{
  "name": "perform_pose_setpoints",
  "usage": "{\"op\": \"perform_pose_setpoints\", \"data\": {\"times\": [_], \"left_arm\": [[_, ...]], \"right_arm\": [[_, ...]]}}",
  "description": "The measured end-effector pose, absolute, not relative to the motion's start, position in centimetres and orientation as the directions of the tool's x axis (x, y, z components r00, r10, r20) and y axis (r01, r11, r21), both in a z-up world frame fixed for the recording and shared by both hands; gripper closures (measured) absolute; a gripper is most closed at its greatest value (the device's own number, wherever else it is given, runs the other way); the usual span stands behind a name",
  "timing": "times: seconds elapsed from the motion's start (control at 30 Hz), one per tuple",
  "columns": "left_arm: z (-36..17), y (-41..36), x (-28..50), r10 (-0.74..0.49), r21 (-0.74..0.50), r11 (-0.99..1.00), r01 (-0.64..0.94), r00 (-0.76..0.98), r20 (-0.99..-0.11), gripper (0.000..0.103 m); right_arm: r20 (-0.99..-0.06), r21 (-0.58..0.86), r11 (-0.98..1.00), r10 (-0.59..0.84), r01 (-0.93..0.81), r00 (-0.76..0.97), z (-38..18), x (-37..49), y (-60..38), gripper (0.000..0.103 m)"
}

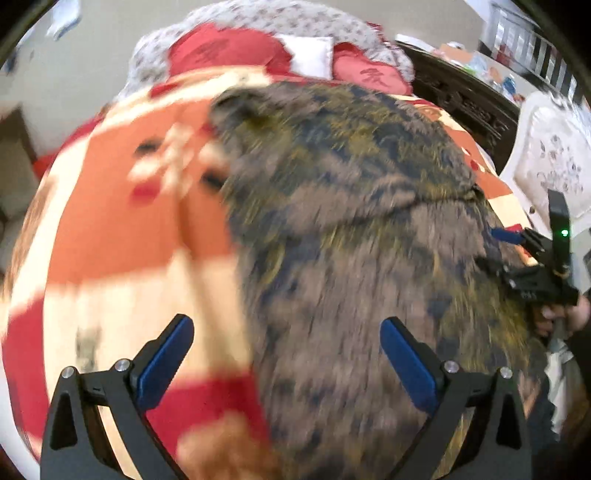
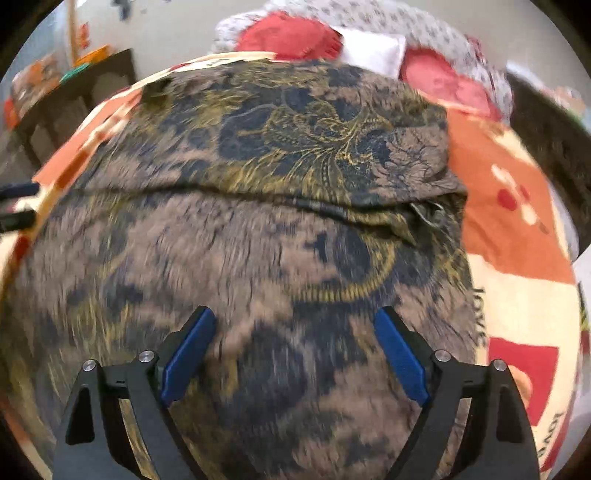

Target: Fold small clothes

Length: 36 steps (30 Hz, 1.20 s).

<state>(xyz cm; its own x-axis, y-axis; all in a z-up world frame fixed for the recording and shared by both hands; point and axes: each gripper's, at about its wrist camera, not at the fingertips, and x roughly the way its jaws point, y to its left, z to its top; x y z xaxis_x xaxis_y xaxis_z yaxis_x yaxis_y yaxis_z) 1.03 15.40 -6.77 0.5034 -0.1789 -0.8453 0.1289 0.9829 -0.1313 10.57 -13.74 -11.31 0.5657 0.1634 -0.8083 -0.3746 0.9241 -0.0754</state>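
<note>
A brown garment with dark blue and gold floral print [image 2: 280, 206] lies spread on the bed, with a fold line across its middle. It also shows in the left wrist view [image 1: 362, 229]. My left gripper [image 1: 286, 328] is open and empty, hovering over the garment's left edge. My right gripper [image 2: 295, 317] is open and empty above the garment's near half. The right gripper also shows at the right edge of the left wrist view [image 1: 532, 254]. Both views are blurred by motion.
The bed has an orange, red and cream patterned cover [image 1: 122, 236]. Red pillows [image 1: 229, 48] and a floral quilt [image 1: 280, 18] lie at the head. Dark wooden furniture [image 1: 461, 92] stands to the right, a dark cabinet [image 2: 74, 99] to the left.
</note>
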Motion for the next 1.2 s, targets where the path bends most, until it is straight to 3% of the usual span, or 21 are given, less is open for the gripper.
{"op": "perform_pose_setpoints", "data": {"times": [0.17, 0.23, 0.37, 0.53, 0.63, 0.9, 1.2], "left_arm": [[-8.5, 17.8, -5.2, -0.305, -0.324, 0.945, 0.030, 0.430, -0.850, 0.001], [-8.6, 18.5, -7.5, -0.333, -0.371, 0.929, -0.015, 0.410, -0.849, 0.005], [-4.8, 21.3, -11.4, -0.315, -0.377, 0.925, -0.041, 0.471, -0.824, 0.009], [1.5, 25.1, -15.0, -0.205, -0.266, 0.963, -0.036, 0.542, -0.815, 0.008], [2.4, 25.2, -14.8, -0.249, -0.302, 0.953, -0.005, 0.553, -0.795, 0.006], [-3.6, 15.8, -10.9, -0.507, -0.484, 0.858, 0.175, 0.443, -0.739, 0.006], [-9.2, 17.3, -9.3, -0.455, -0.492, 0.870, 0.030, 0.432, -0.778, 0.011]], "right_arm": [[-0.790, -0.065, 0.929, 0.176, -0.365, 0.588, -11.5, 10.7, -13.9, 0.016], [-0.786, -0.064, 0.929, 0.178, -0.364, 0.593, -11.6, 10.6, -13.9, 0.016], [-0.783, -0.063, 0.929, 0.180, -0.364, 0.595, -11.7, 10.6, -14.3, 0.016], [-0.783, -0.059, 0.930, 0.183, -0.364, 0.595, -11.8, 10.7, -14.3, 0.016], [-0.782, -0.059, 0.930, 0.183, -0.364, 0.595, -11.7, 10.6, -14.3, 0.016], [-0.782, -0.062, 0.930, 0.181, -0.363, 0.596, -11.7, 10.6, -14.3, 0.016], [-0.782, -0.061, 0.930, 0.181, -0.363, 0.597, -11.7, 10.5, -14.3, 0.016]]}}
